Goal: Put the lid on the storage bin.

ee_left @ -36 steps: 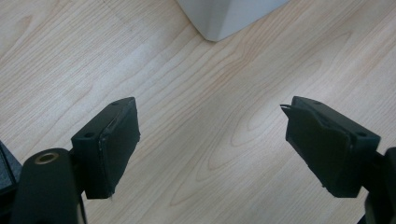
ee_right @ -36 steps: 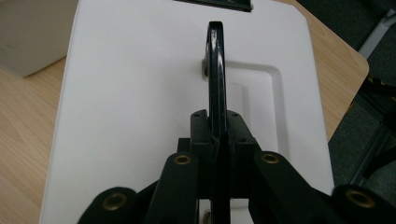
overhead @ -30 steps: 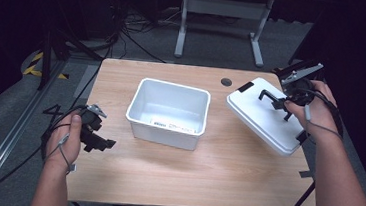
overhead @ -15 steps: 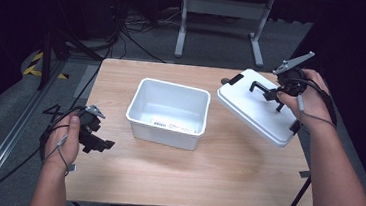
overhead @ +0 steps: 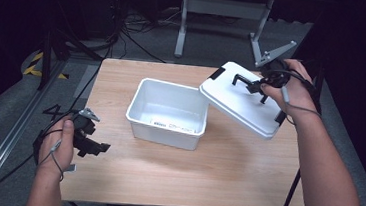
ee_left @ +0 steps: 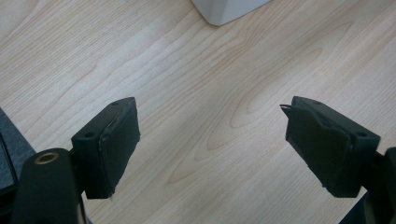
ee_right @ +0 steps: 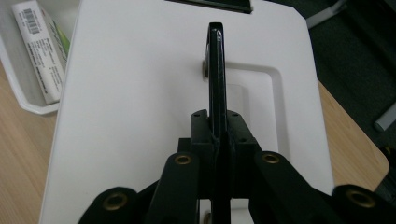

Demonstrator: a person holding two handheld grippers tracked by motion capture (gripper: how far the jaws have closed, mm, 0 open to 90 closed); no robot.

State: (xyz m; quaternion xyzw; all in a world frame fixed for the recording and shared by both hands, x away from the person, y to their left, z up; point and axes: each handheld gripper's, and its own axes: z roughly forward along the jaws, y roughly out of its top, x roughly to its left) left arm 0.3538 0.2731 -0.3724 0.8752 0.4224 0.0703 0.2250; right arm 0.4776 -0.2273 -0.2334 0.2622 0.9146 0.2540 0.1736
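Observation:
A white plastic bin point(overhead: 167, 112) stands open at the table's middle, with a small labelled packet point(ee_right: 42, 44) lying on its floor. Its white lid point(overhead: 244, 99) hangs tilted in the air, its left edge over the bin's right rim. My right gripper point(overhead: 259, 85) is shut on the lid's black handle point(ee_right: 215, 70), which stands edge-on between the jaws in the right gripper view. My left gripper point(overhead: 92, 144) rests low at the table's front left, open, with bare wood between its pads point(ee_left: 112, 144).
The wooden table point(overhead: 175, 167) has bare room in front of and left of the bin. A bin corner point(ee_left: 224, 10) shows at the top of the left gripper view. A grey metal frame point(overhead: 219, 8) and cables lie on the dark floor behind the table.
My right gripper has lifted the lid off the table's right side and carried it left and up, tilting it toward the bin. The left gripper has stayed put.

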